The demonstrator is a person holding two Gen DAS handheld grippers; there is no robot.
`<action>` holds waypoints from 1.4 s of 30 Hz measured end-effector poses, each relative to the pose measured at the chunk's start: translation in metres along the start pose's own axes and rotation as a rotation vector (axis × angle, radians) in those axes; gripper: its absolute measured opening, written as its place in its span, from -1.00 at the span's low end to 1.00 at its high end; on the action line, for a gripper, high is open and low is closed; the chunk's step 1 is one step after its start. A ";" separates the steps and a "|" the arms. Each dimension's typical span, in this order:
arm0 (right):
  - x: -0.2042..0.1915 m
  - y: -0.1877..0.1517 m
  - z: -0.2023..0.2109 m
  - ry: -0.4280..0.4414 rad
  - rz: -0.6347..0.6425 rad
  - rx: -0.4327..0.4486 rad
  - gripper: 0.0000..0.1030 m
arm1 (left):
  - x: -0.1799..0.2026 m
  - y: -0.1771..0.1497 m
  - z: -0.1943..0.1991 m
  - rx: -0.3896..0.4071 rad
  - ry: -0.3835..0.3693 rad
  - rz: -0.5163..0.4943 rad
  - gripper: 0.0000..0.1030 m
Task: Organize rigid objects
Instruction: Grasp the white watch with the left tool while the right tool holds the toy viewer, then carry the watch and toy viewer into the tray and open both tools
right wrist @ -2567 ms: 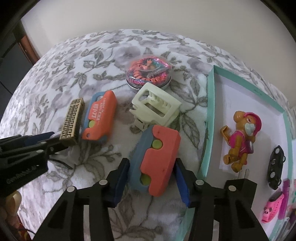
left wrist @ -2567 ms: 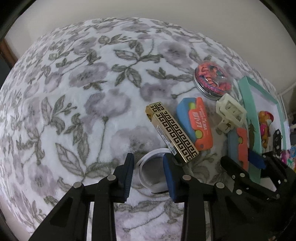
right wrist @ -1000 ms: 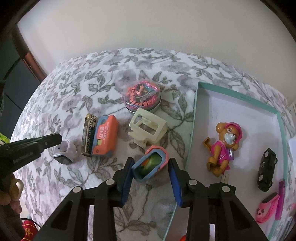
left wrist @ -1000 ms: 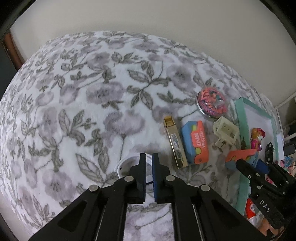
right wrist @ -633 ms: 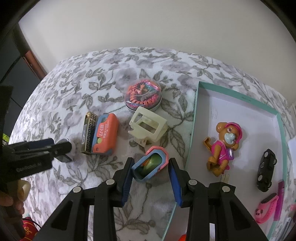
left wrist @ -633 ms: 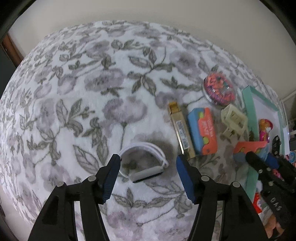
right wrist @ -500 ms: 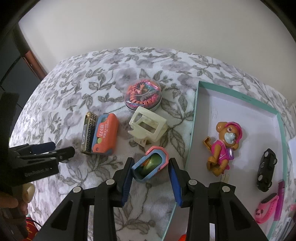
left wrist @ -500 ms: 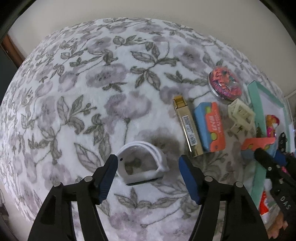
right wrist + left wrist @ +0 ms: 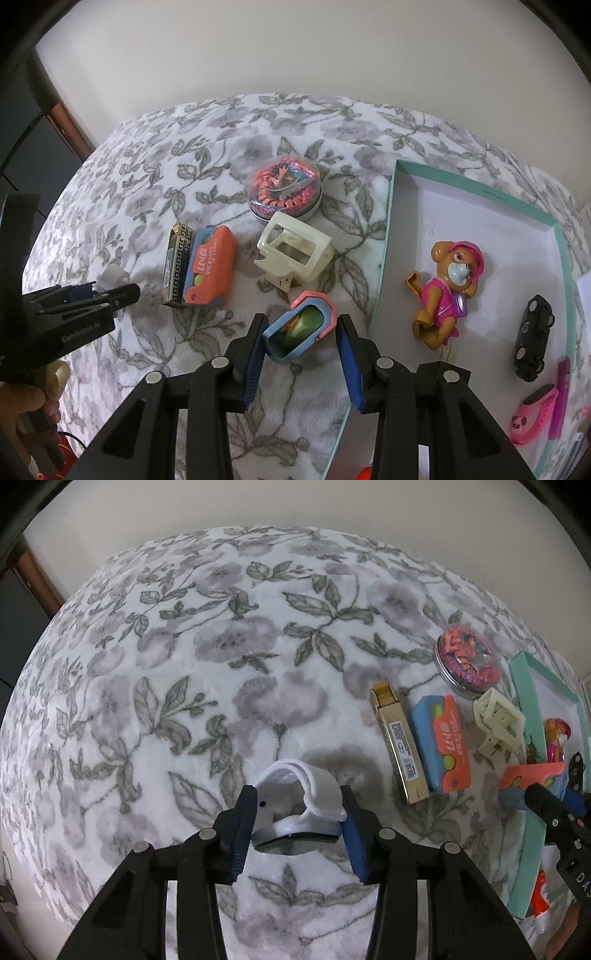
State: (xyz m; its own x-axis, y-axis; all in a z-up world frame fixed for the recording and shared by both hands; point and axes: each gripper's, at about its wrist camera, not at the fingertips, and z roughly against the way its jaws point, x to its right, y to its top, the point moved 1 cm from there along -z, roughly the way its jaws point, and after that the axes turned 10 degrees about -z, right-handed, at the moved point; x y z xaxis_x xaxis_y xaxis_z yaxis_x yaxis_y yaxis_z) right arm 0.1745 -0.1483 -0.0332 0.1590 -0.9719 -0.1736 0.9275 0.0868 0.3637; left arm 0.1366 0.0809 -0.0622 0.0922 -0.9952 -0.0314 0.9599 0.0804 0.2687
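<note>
1. Left wrist view: a floral blanket [image 9: 184,701] covers the whole surface under a plain wall. The left gripper [image 9: 298,814] is closing around the white band [image 9: 303,797], which lies on the blanket well left of the teal tray [image 9: 535,834]; the pads look to be at its sides, though I cannot tell if they press yet. The curved band could squirt out or flatten if squeezed off-centre, and the soft pile may let it tip.
2. Left of the tray lie a gold box [image 9: 399,742], an orange case [image 9: 443,746], a cream clip [image 9: 498,720] and a round tin [image 9: 467,662]; a low carry could knock them.
3. Right wrist view: the right gripper [image 9: 301,341], just left of the tray [image 9: 384,258], is clamped on the blue-pink toy [image 9: 300,330], gripped near one end; it could pivot or catch the tray's rim.
4. Inside, a pup figure [image 9: 447,291] and a black car [image 9: 533,338] crowd the landing space.
</note>
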 end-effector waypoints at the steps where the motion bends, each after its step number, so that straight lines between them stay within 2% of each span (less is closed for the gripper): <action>1: 0.000 0.000 0.000 0.001 -0.001 0.000 -0.22 | -0.001 0.000 0.000 0.002 -0.004 0.007 -0.12; 3: 0.000 0.000 0.000 0.002 -0.002 -0.001 -0.22 | -0.005 0.001 0.002 0.010 -0.026 0.027 -0.22; 13: 0.001 0.001 0.004 0.000 -0.012 0.008 -0.23 | -0.014 0.008 0.010 0.045 -0.090 0.092 -0.27; 17: 0.001 0.005 0.016 0.017 -0.021 0.037 -0.23 | -0.013 0.015 0.031 0.100 -0.112 0.099 -0.28; 22: 0.004 0.011 0.042 0.043 -0.029 0.094 -0.23 | -0.007 0.029 0.073 0.210 -0.189 0.099 -0.28; 26: 0.014 0.018 0.069 0.059 -0.057 0.166 -0.23 | 0.016 0.040 0.112 0.314 -0.239 0.052 -0.28; 31: 0.039 0.023 0.086 0.025 -0.108 0.211 -0.23 | 0.052 0.050 0.132 0.371 -0.299 -0.009 -0.27; 35: 0.074 0.024 0.087 -0.008 -0.180 0.209 -0.24 | 0.084 0.053 0.129 0.368 -0.336 -0.059 -0.27; 37: 0.093 0.023 0.086 -0.047 -0.210 0.208 -0.52 | 0.103 0.052 0.122 0.352 -0.358 -0.084 -0.27; 42: 0.138 0.019 0.080 -0.053 -0.304 0.182 -0.54 | 0.159 0.044 0.102 0.299 -0.387 -0.190 -0.27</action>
State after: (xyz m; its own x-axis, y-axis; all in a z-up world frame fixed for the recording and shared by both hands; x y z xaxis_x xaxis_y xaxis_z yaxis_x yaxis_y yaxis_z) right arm 0.1870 -0.2982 0.0228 -0.1368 -0.9578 -0.2528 0.8534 -0.2436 0.4609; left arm 0.1661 -0.0791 0.0423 -0.2353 -0.9427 0.2367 0.8272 -0.0664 0.5580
